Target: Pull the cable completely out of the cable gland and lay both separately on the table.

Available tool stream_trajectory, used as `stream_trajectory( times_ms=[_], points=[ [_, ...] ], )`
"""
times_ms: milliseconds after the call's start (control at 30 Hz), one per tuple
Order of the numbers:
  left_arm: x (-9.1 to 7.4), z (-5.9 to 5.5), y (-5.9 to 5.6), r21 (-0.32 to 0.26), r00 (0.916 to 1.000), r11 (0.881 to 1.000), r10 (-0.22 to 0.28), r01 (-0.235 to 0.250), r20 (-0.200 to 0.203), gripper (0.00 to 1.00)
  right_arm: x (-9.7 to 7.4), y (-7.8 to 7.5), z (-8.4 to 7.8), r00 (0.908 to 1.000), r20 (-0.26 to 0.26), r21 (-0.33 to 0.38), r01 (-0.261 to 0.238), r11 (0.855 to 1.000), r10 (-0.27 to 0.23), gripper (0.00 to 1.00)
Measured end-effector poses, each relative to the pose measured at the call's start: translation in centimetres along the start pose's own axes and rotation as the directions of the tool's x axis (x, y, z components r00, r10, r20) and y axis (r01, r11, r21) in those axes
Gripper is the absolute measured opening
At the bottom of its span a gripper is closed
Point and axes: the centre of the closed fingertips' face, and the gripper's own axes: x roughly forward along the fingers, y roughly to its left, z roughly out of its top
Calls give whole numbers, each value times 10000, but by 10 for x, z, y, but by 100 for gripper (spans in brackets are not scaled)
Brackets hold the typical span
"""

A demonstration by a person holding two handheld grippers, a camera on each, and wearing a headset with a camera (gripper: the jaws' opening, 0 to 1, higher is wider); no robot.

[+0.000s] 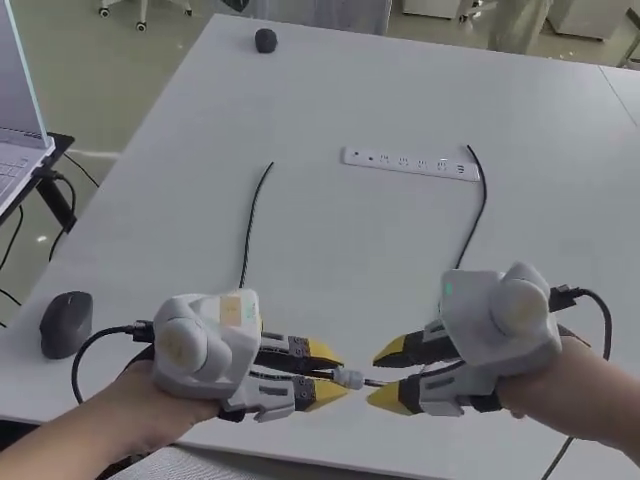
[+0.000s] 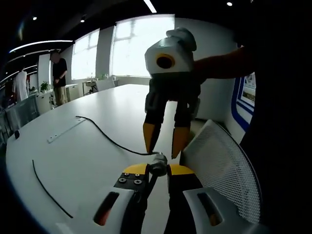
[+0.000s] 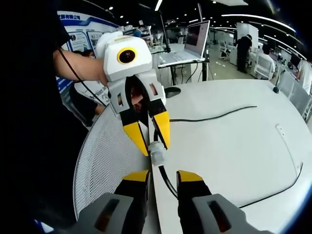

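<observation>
A small grey cable gland (image 1: pixel 349 378) hangs above the table's near edge, and my left gripper (image 1: pixel 338 375) is shut on it. In the left gripper view the gland (image 2: pixel 157 163) sits between the yellow fingertips. A thin black cable (image 1: pixel 480 215) comes out of the gland toward my right gripper (image 1: pixel 380 375). That gripper is open, with a jaw on each side of the cable and a gap showing. In the right gripper view the cable (image 3: pixel 168 179) passes between the spread jaws of the right gripper (image 3: pixel 163 176). Its far end lies by the power strip.
A white power strip (image 1: pixel 410 162) lies mid-table, with a second loose black cable (image 1: pixel 255 225) to its left. At the left edge are a mouse (image 1: pixel 66 322) and a laptop (image 1: pixel 15 110). A small dark object (image 1: pixel 265 40) sits far back. A white mesh chair back (image 2: pixel 219 165) is below the grippers.
</observation>
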Motion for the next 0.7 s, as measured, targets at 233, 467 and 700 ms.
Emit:
stream_trajectory(
  times_ms=[233,467,700],
  points=[
    [2,3,1,149,10000,9999,7,-8,67,15,0,1,5,9998,159,-480,115,9988,-107,12],
    [1,4,3,75,10000,10000,32,-32,57,15,2,0,-2,9997,-190,-867,145,9961,-162,8],
    [1,4,3,-152,9999,9999,59,-57,144,15,1,-3,1,9996,-13,-1069,282,9939,-285,2]
  ],
)
